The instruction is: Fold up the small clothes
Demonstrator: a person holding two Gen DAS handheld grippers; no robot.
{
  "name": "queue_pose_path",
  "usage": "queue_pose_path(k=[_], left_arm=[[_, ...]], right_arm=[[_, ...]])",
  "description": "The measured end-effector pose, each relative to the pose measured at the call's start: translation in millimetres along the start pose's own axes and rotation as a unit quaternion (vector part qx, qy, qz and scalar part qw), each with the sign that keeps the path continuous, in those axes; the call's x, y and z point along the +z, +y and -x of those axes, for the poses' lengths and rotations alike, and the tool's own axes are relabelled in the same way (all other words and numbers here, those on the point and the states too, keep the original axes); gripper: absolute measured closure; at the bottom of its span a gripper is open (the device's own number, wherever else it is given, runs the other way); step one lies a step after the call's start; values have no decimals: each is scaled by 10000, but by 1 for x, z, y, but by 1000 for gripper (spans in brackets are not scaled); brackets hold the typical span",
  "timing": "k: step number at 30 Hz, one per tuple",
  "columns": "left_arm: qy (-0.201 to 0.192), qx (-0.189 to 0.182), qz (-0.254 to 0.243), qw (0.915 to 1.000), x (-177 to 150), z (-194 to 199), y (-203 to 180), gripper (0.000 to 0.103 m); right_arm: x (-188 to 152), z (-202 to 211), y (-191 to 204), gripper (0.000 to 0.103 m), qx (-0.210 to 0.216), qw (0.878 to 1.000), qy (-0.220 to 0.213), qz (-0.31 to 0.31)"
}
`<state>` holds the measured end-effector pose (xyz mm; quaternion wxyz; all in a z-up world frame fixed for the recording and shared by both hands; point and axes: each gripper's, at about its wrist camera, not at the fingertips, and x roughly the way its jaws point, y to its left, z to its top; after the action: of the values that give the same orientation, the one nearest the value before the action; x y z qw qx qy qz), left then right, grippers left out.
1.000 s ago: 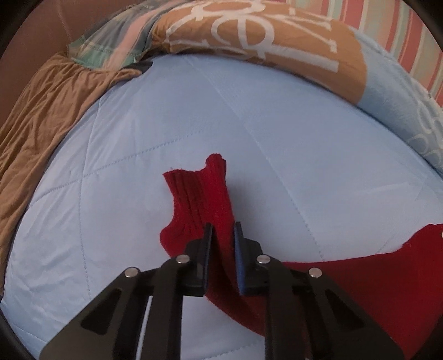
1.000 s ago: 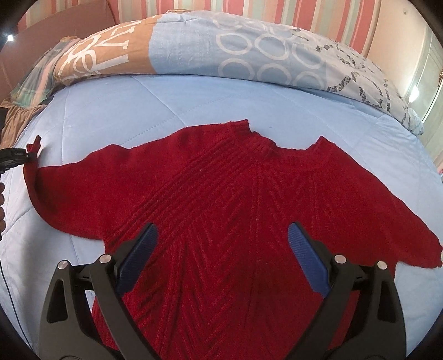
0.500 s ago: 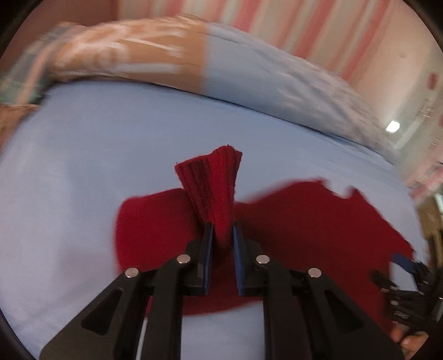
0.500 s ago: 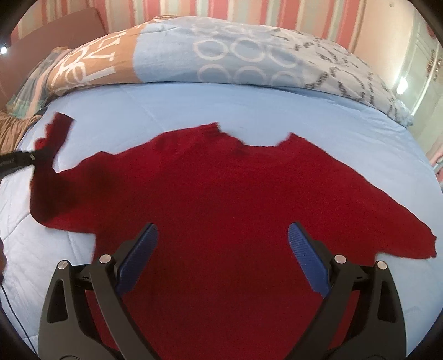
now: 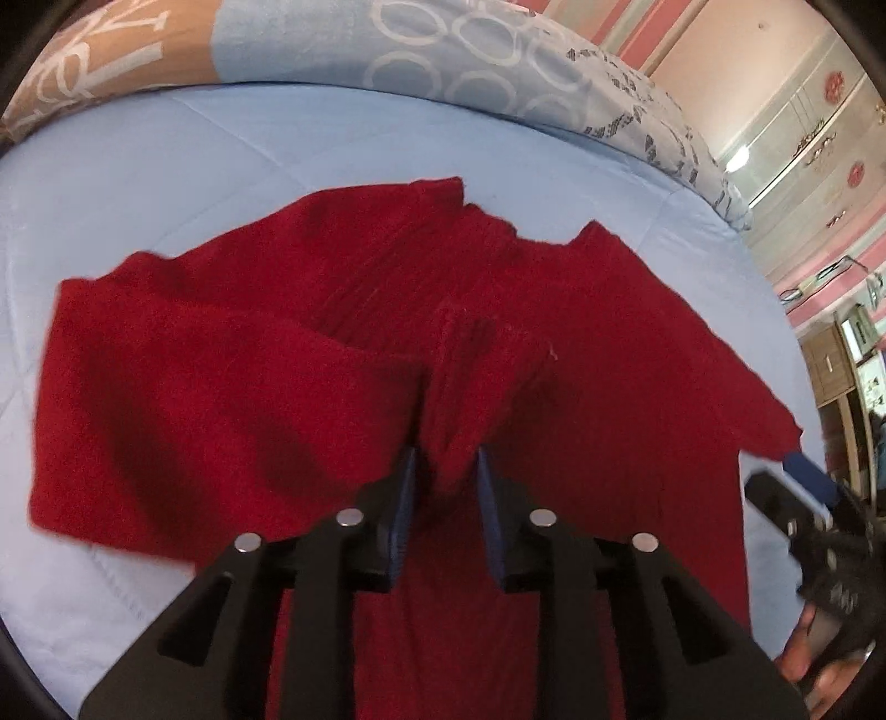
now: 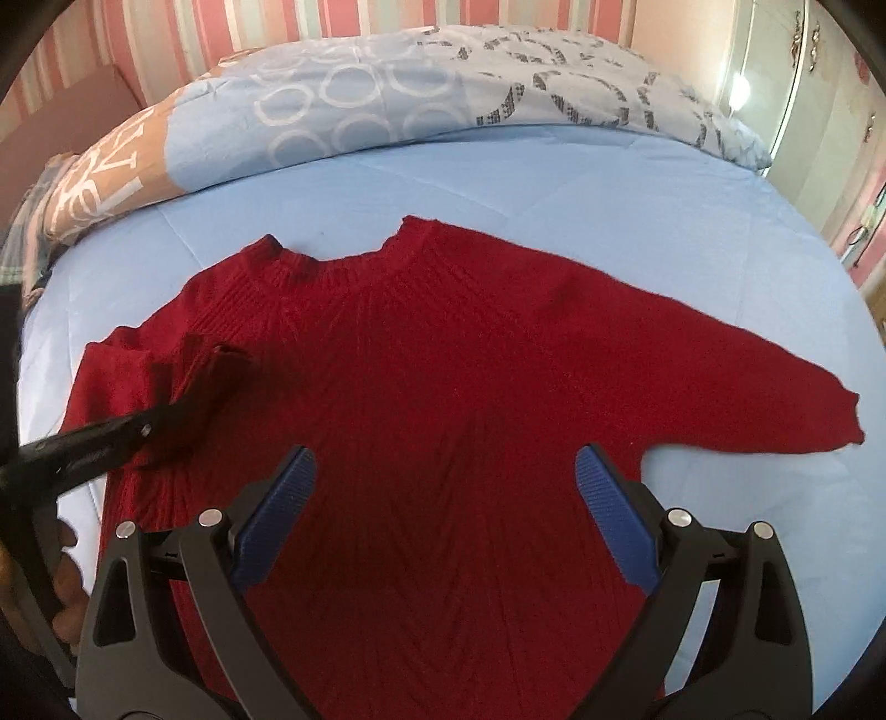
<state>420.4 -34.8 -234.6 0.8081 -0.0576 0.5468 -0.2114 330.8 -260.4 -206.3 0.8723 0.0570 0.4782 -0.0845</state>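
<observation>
While the red sweater [image 6: 443,421] lies flat, front up, on the light blue bedspread [image 6: 609,188], its left sleeve cuff [image 5: 470,376] is lifted over the body panel, pinched between the closed jaws of the left gripper [image 5: 443,476]. Its other sleeve [image 6: 747,387] extends flat toward the bed edge. Over the sweater's lower body, the right gripper [image 6: 446,487] hovers with jaws spread wide, holding nothing. Beyond the neckline, a patterned pillow [image 6: 387,94] lies along the bed's far side, before a pink-striped wall [image 6: 249,27].
</observation>
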Motion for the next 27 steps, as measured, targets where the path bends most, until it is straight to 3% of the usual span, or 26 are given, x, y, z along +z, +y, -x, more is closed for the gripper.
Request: queue_pose_path(k=[2, 4, 11, 14, 17, 19, 26, 27], left_arm=[[-75, 154, -61, 9998, -7, 14, -1, 70], [-197, 394, -174, 9989, -16, 27, -2, 48], [-485, 940, -176, 9942, -32, 40, 17, 48], [-529, 1200, -152, 9912, -28, 38, 34, 48], [-533, 1184, -39, 9915, -30, 42, 49, 48], [-568, 1203, 22, 9911, -33, 47, 57, 48], [-611, 1272, 24, 9900, -39, 53, 64, 48], [-611, 1277, 27, 9899, -40, 54, 64, 48]], right_arm=[[1, -4, 4, 9, 104, 9999, 47, 54], [2, -11, 13, 9, 266, 9995, 150, 99], [9, -24, 48, 10, 566, 9967, 184, 543], [14, -34, 61, 12, 929, 9937, 143, 615], [12, -51, 78, 32, 1255, 9892, 227, 717], [9, -67, 88, 55, 1392, 9858, 464, 814], [9, -78, 86, 61, 1650, 9826, 721, 465], [9, -76, 85, 68, 1690, 9820, 716, 457]])
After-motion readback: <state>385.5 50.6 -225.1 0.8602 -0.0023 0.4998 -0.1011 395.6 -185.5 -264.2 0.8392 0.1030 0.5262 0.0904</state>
